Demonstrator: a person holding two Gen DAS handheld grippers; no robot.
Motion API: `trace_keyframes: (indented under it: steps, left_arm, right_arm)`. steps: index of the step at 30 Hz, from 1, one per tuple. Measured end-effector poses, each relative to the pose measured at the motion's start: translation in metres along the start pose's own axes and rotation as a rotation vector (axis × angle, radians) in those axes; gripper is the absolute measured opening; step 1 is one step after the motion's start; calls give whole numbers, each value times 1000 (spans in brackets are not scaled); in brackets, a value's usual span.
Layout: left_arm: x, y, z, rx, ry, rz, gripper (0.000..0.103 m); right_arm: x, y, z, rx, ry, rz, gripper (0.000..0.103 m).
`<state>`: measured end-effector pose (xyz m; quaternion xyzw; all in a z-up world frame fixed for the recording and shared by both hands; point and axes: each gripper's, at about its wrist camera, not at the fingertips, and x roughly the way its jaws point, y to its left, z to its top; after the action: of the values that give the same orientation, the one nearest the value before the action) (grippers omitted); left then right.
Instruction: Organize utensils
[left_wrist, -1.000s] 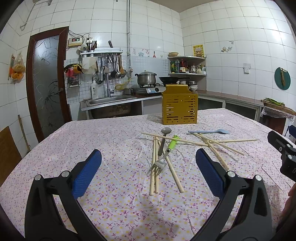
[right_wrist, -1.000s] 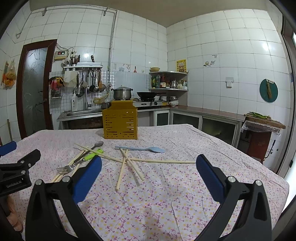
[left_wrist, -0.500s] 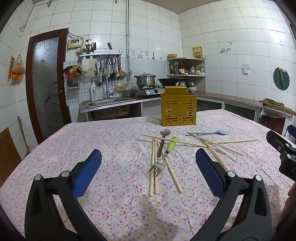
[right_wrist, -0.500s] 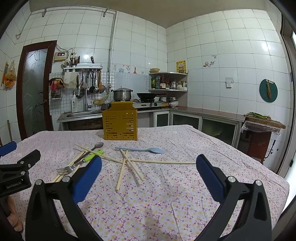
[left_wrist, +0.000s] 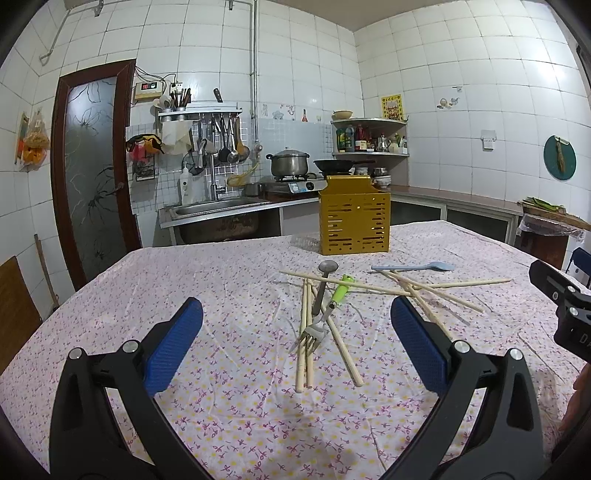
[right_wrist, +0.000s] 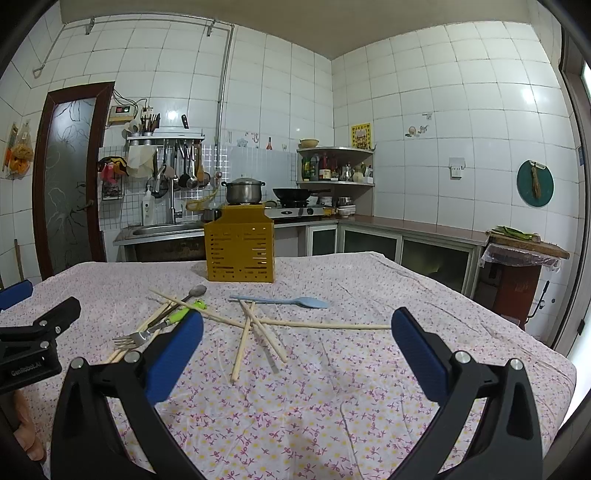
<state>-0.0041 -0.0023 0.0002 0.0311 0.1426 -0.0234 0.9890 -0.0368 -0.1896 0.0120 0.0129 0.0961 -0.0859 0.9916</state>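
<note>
On tablecloth (left_wrist: 221, 295): scattered chopsticks (left_wrist: 303, 332), fork (left_wrist: 314, 332).

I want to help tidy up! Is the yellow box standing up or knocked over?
Standing up. The yellow box sits flat on the tablecloth, its open top facing upward.

White shiny tiles (right_wrist: 424, 122) on every wall, bright with lamp light. Brown door (left_wrist: 92, 173) with frosted flower glass on the left. Steel sink (left_wrist: 218, 206) beside it, ladles on a rack (left_wrist: 218, 144) above. Pot (left_wrist: 289, 162) and black pan (left_wrist: 334, 164) on the stove. Corner shelf (right_wrist: 334, 166) full of bottles. Long counter (right_wrist: 424, 229) along the right wall. Table (right_wrist: 332, 387) under a cloth with little purple flowers.
</note>
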Motion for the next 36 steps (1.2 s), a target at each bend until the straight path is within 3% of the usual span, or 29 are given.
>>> trace_keyframes:
  steps: [36]
  left_arm:
    - [-2,-2,1,3,0,-9,98]
  right_arm:
    - [-2,0,1,1,-3,-1,99]
